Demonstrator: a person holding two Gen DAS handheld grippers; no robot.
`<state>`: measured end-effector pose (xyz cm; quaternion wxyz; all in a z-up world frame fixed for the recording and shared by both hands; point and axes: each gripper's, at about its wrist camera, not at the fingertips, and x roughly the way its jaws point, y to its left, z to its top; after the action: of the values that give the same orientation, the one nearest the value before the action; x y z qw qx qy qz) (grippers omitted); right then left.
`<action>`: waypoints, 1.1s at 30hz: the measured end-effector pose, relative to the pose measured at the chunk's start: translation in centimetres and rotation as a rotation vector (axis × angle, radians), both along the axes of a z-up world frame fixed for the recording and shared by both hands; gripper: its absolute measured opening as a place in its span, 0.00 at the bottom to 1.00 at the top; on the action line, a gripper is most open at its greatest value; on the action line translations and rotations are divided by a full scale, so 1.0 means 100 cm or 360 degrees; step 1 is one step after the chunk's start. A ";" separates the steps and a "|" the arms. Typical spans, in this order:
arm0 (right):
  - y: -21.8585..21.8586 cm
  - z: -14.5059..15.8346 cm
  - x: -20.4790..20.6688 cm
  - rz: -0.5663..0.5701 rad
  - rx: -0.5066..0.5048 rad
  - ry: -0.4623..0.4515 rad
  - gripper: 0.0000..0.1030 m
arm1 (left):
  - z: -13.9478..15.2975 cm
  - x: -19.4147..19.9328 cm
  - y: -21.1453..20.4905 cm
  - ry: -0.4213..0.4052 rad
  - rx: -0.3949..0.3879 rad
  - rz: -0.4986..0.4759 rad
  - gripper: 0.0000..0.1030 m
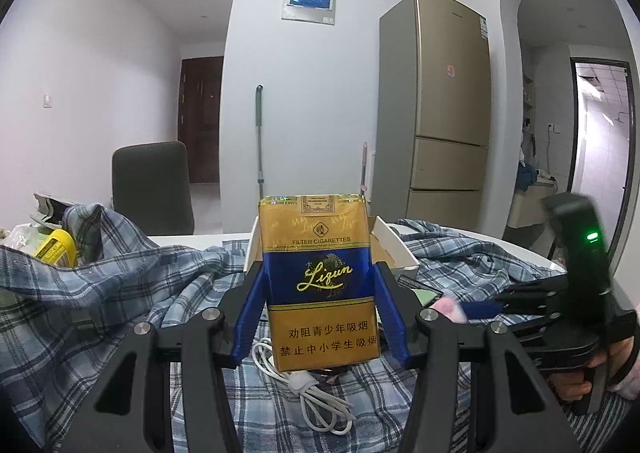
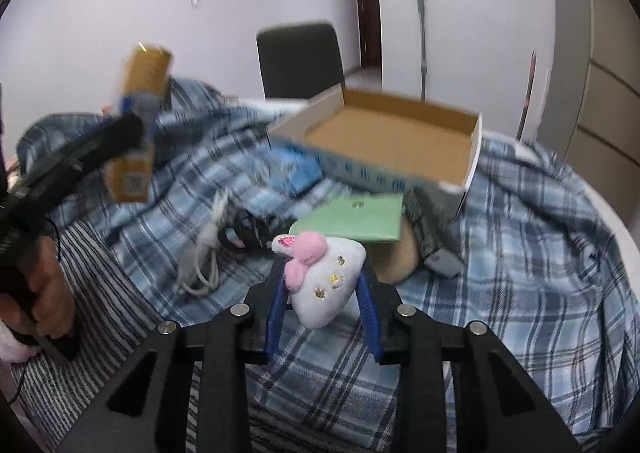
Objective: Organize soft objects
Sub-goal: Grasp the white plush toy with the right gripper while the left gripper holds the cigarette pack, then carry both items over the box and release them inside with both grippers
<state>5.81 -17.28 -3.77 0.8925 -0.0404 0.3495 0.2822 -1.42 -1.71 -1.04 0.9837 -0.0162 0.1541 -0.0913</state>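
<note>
Rumpled blue plaid cloth (image 2: 520,253) covers my table. Centre frame, my left claw (image 1: 320,285) clamps a glossy gold-and-blue cigarette pack (image 1: 320,281) upright, long axis vertical. My right claw (image 2: 322,285) pinches a fuzzy white plush with pink bow (image 2: 320,277), below the open cardboard box (image 2: 392,141).

Tight passage low over the cloth; open air above.

Your left gripper (image 1: 320,285) is filled by the upright cigarette pack (image 1: 318,277), which blocks the way straight ahead to the open cardboard box (image 2: 384,141) just behind it. Your right gripper (image 2: 324,285) carries the plush toy (image 2: 326,281). Directly beyond it lie the green card (image 2: 356,219) and the box's near wall, so there is little room forward. To the left, the white cable (image 2: 204,253) sprawls on the plaid shirt (image 2: 540,233). The box's brown floor is bare and reachable from above.
</note>
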 end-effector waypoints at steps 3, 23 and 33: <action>-0.004 0.011 -0.010 -0.0037 0.0037 -0.0137 0.31 | 0.002 -0.004 0.000 -0.0022 0.0001 0.0014 0.54; -0.012 0.114 -0.010 -0.0296 0.0217 -0.0755 0.32 | 0.095 0.002 -0.009 -0.0317 0.0004 0.0087 0.54; -0.011 0.139 0.038 -0.0457 0.0182 -0.0834 0.33 | 0.133 0.061 -0.021 -0.0366 -0.0018 0.0134 0.54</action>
<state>9.56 -18.34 10.12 0.9839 -0.0117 0.0930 0.1524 4.68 -3.81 12.22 0.9977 -0.0178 0.0390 -0.0519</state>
